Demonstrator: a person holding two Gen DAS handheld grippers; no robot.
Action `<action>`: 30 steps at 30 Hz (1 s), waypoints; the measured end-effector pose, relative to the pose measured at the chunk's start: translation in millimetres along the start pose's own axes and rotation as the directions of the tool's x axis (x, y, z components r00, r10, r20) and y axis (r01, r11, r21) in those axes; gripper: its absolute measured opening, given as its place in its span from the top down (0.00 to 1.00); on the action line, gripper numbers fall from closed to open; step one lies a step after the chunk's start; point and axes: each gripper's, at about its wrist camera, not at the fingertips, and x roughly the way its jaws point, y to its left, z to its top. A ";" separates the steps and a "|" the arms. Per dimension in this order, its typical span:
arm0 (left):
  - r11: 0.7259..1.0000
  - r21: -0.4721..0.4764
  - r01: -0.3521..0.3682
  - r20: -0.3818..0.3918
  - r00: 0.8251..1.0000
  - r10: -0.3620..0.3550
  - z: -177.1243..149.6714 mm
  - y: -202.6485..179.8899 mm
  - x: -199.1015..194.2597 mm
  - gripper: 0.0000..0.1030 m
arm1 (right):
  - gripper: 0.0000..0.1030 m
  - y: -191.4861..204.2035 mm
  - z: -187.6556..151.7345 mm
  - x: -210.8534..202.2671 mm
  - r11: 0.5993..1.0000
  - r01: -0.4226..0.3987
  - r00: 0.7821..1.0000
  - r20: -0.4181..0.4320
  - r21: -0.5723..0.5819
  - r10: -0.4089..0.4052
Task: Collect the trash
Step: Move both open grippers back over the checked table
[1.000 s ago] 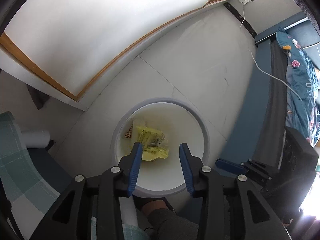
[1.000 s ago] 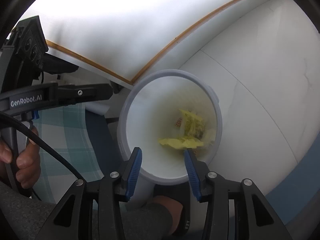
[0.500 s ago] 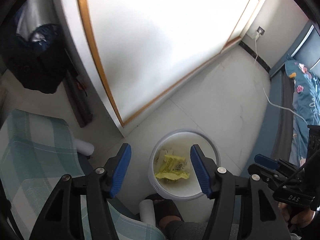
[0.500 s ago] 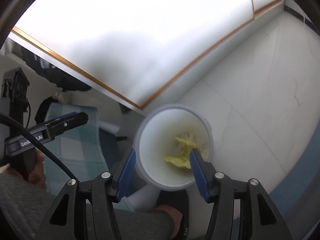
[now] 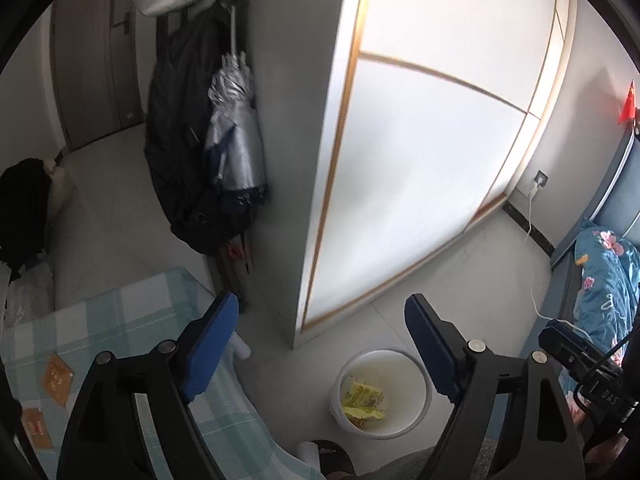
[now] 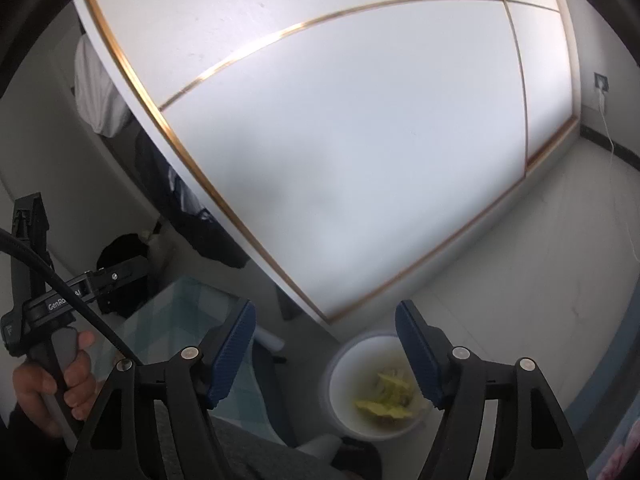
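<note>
A white bin [image 5: 425,376] stands on the floor far below, with crumpled yellow wrappers [image 5: 364,400] lying in it. My left gripper [image 5: 320,344] hangs high above it, jaws opening, nothing between the blue pads. Two orange packets [image 5: 58,372] lie on the checked tablecloth [image 5: 128,328] at the lower left. In the right wrist view the bin [image 6: 334,396] and the yellow wrappers [image 6: 384,404] appear blurred below. My right gripper [image 6: 325,352] is also well above the bin, jaws opening and empty.
A white wardrobe [image 5: 420,160] with gold trim rises behind the bin. A dark coat [image 5: 180,140] and a silver umbrella [image 5: 236,136] hang at its left side. A bed with a floral quilt [image 5: 604,280] is at the right. A slippered foot [image 5: 332,456] rests by the bin.
Both grippers have risen from just over the bin's mouth and tilted up toward the wardrobe. The jaws of both have spread wider. The wrappers stay in the bin.
</note>
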 end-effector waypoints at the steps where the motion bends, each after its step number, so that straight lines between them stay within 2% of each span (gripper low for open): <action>1: 1.000 -0.007 -0.021 0.027 0.999 0.021 0.6 5.9 -11.6 0.17 | 0.27 8.1 3.3 -5.4 1.000 -0.011 1.000 0.017 -0.015 0.012; 7: 0.993 -0.071 -0.096 0.128 0.986 0.104 -0.3 43.0 -57.0 0.11 | 0.12 69.7 15.7 -42.5 0.983 -0.128 0.977 0.156 -0.132 0.148; 12: 0.976 -0.156 -0.152 0.174 0.968 0.179 -6.8 81.2 -94.5 0.09 | 0.07 126.9 11.6 -60.6 0.951 -0.193 0.950 0.195 -0.242 0.243; 15: 0.955 -0.223 -0.194 0.207 0.948 0.241 -17.8 112.4 -115.9 0.09 | 0.05 159.6 4.4 -62.9 0.927 -0.223 0.938 0.192 -0.302 0.289; 22: 0.893 -0.341 -0.294 0.227 0.896 0.382 -43.8 170.3 -152.3 0.09 | 0.04 224.5 -17.3 -53.0 0.870 -0.309 0.909 0.150 -0.384 0.389; 26: 0.863 -0.392 -0.319 0.227 0.875 0.426 -57.1 194.9 -167.6 0.09 | 0.01 254.6 -28.9 -45.5 0.848 -0.322 0.902 0.137 -0.421 0.410; 30: 0.840 -0.422 -0.341 0.208 0.866 0.456 -68.2 216.6 -171.4 0.09 | 0.00 283.0 -43.1 -31.4 0.823 -0.352 0.897 0.090 -0.445 0.432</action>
